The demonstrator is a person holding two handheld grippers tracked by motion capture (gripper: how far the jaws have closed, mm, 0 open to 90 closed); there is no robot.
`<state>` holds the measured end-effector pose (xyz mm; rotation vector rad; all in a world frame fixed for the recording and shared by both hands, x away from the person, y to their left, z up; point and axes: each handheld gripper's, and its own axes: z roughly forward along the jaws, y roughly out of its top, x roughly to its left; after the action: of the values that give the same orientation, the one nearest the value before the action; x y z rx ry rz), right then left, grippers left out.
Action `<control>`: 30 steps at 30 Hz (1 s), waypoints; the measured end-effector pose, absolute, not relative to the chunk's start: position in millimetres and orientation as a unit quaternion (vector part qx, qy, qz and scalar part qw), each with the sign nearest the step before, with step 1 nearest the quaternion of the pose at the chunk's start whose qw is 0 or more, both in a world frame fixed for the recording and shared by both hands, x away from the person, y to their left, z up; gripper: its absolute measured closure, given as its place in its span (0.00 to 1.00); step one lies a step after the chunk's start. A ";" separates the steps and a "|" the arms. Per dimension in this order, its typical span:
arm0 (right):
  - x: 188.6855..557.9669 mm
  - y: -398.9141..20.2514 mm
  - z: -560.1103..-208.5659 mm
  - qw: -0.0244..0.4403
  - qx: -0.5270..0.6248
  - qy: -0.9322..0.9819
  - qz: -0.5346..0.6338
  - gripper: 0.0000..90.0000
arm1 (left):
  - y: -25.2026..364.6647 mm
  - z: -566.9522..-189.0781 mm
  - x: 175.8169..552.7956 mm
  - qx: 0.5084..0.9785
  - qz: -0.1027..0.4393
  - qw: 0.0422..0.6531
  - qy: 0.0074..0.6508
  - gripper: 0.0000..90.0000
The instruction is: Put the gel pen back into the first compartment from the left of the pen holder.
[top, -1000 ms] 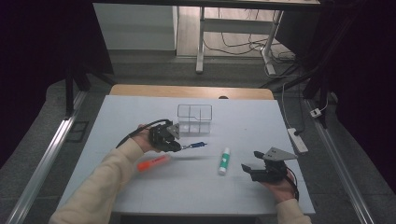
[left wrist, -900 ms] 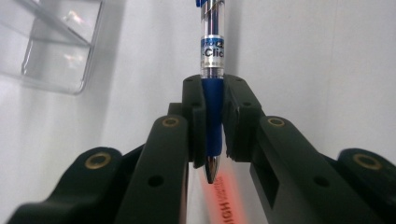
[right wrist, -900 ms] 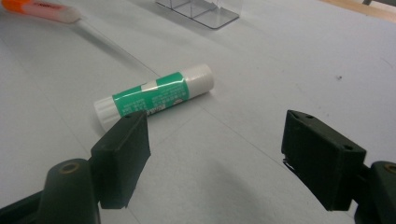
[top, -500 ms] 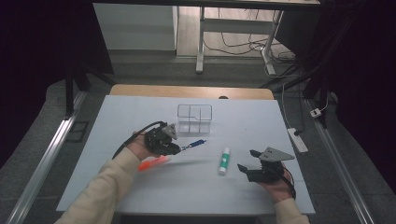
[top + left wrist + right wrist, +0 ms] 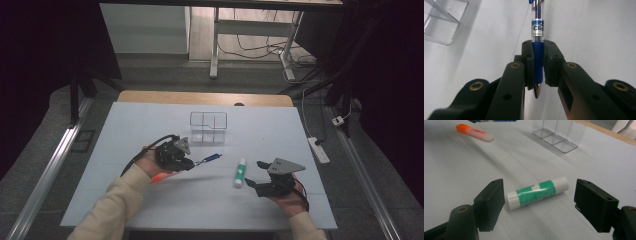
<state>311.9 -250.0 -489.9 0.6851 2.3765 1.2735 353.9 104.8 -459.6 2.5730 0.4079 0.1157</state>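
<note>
My left gripper (image 5: 193,162) is shut on a blue click pen (image 5: 210,158), left of the table's middle. In the left gripper view the pads clamp the pen's blue grip (image 5: 538,62), tip toward the camera and clear barrel pointing away. My right gripper (image 5: 253,174) stands open, its jaws either side of a green and white glue stick (image 5: 240,172) without touching it. The glue stick (image 5: 536,192) lies flat on the white sheet just beyond the right gripper (image 5: 541,206). An orange highlighter (image 5: 161,177) lies under my left hand.
A clear plastic organiser (image 5: 208,127) with several compartments stands behind the middle of the white sheet (image 5: 280,135). It appears at the top left in the left gripper view (image 5: 441,22). The wooden table edge (image 5: 150,95) runs along the back.
My right gripper has moved left, closer to the glue stick. My left hand has drifted slightly toward the near edge with the pen still clamped.
</note>
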 end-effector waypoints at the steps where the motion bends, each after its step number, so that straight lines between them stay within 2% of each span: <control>1: 312.3 -247.7 -489.3 0.178 0.238 0.842 0.450 0.29 | 103.2 -460.4 353.3 0.953 0.045 0.259 0.150 0.88; 12: 311.9 -212.6 -482.2 0.165 0.193 0.861 0.440 0.32 | 86.8 -468.8 350.9 0.962 0.030 0.232 0.142 0.88; 21: 312.2 -172.0 -467.9 0.157 0.143 0.877 0.430 0.36 | 77.0 -470.0 350.5 0.964 0.018 0.230 0.135 0.88; 30: 320.6 -142.3 -470.4 0.147 0.111 0.899 0.397 0.40 | 72.4 -471.5 352.6 0.965 0.005 0.229 0.129 0.88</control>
<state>320.6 -142.3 -470.4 0.3192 2.5888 1.1415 352.6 72.4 -471.5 2.6558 0.3543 0.0136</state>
